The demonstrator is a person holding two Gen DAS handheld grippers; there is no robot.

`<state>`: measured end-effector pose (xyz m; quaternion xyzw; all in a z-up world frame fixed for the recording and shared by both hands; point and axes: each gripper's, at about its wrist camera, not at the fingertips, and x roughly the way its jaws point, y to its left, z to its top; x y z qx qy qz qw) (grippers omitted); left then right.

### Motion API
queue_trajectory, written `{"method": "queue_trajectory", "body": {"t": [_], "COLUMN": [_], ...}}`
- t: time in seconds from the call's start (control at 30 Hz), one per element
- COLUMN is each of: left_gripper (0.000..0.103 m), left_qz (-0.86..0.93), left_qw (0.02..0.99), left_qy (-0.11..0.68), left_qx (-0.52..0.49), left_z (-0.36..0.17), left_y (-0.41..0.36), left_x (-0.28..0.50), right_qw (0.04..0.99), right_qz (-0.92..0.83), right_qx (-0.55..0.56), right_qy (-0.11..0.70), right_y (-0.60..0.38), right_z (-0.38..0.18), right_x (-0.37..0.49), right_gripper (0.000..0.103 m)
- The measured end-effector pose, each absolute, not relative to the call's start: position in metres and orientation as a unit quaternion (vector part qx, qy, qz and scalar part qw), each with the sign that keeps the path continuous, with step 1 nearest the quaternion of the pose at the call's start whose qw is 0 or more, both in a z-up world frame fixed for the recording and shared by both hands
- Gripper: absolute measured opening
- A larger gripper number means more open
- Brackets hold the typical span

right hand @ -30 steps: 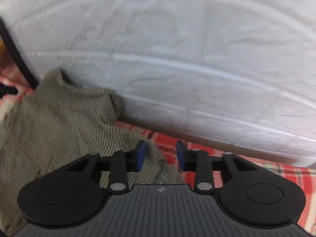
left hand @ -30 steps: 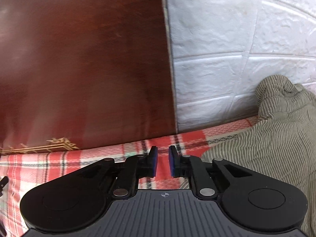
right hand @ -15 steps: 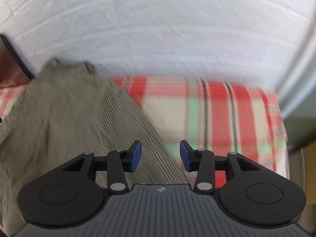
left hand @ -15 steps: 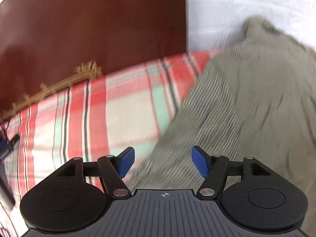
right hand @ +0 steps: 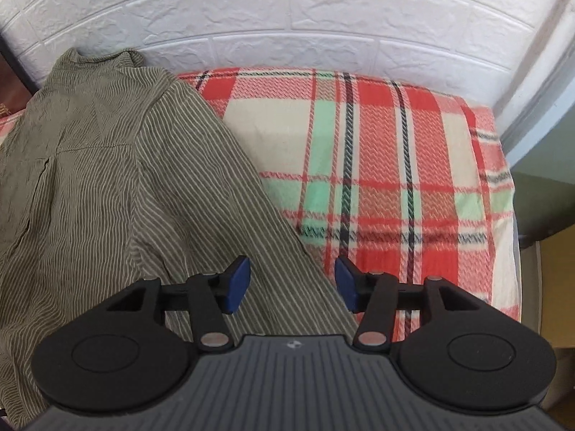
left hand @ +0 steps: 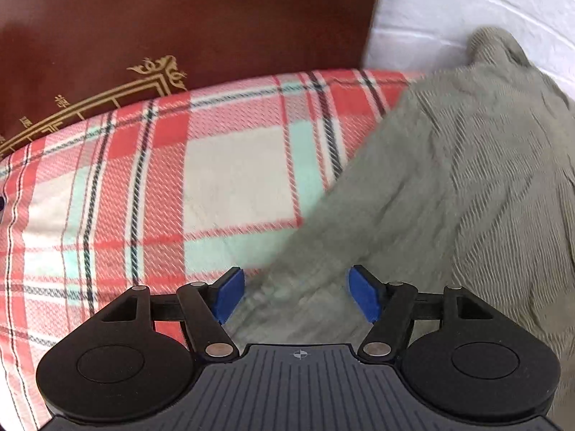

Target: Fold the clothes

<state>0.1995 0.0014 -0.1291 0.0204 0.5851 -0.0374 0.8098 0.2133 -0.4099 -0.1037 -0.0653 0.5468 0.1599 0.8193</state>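
Observation:
An olive, thin-striped shirt (left hand: 449, 186) (right hand: 118, 179) lies spread on a red, cream and mint plaid blanket (left hand: 161, 197) (right hand: 388, 165), its collar up against the white wall. My left gripper (left hand: 294, 296) hangs open above the shirt's left edge, its blue pads apart and clear of the cloth. My right gripper (right hand: 291, 283) is over the shirt's right edge. Its jaws are opening, with striped cloth below the gap and neither pad pressing on it.
A dark brown headboard (left hand: 179, 25) with gold ornament stands at the blanket's far left. A white brick-pattern wall (right hand: 287, 18) runs along the back. The bed's right edge (right hand: 510, 215) drops off toward a green and yellow floor area.
Both grippers have tilted down from facing the wall and headboard to looking onto the bed. Both sets of jaws have spread wider, the left more than the right.

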Motion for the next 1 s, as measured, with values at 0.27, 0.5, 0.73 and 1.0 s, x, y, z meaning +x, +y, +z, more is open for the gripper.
{"method": "queue_trajectory", "body": {"t": [0.27, 0.5, 0.73, 1.0], "left_gripper": [0.0, 0.0, 0.0, 0.0], "left_qz": [-0.071, -0.081, -0.029, 0.007], "left_qw": [0.8, 0.811, 0.821, 0.822], "left_qy": [0.596, 0.579, 0.568, 0.565], "left_qx": [0.01, 0.02, 0.053, 0.077], "left_z": [-0.127, -0.117, -0.119, -0.129], "left_y": [-0.001, -0.015, -0.017, -0.022], "left_x": [0.197, 0.173, 0.191, 0.197], "right_qw": [0.806, 0.806, 0.801, 0.84], "right_qz": [0.167, 0.167, 0.175, 0.113], "right_qx": [-0.081, -0.073, -0.058, -0.054], "right_qy": [0.562, 0.563, 0.57, 0.528], "right_y": [-0.401, -0.403, -0.404, -0.419], "right_z": [-0.118, -0.12, -0.118, -0.101], "right_x": [0.227, 0.228, 0.229, 0.236], "right_gripper": [0.062, 0.062, 0.02, 0.004]}}
